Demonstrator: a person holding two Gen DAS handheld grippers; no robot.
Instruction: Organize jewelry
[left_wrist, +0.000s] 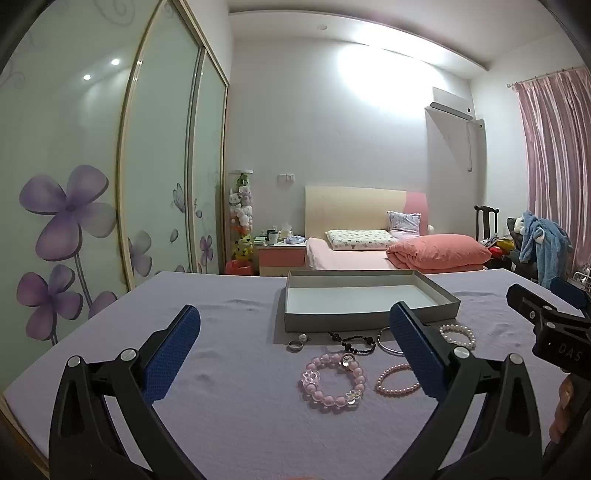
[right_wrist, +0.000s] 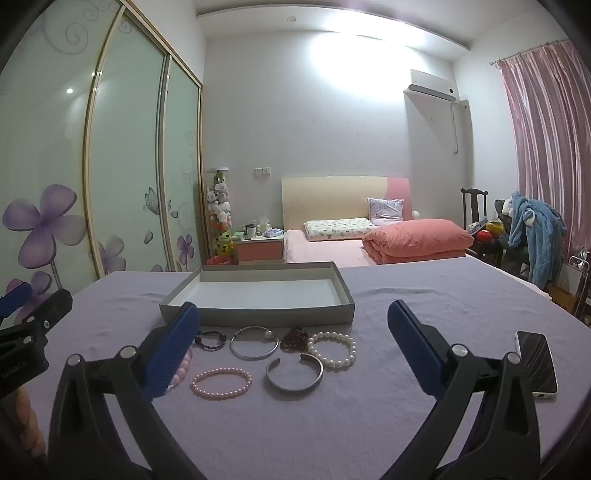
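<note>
Several beaded and metal bracelets (right_wrist: 291, 354), gray tray (right_wrist: 258, 315), lavender cloth (right_wrist: 332, 424)

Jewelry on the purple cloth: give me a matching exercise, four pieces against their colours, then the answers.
Things:
1. big-bead bracelet
2. pearl bracelet
3. open cuff bangle
4. beaded cord bracelet

Colours:
A. white
B. black
C. pink with clear flower beads
D. dull silver metal

Pairs: 1-C, 2-A, 3-D, 4-B
</note>
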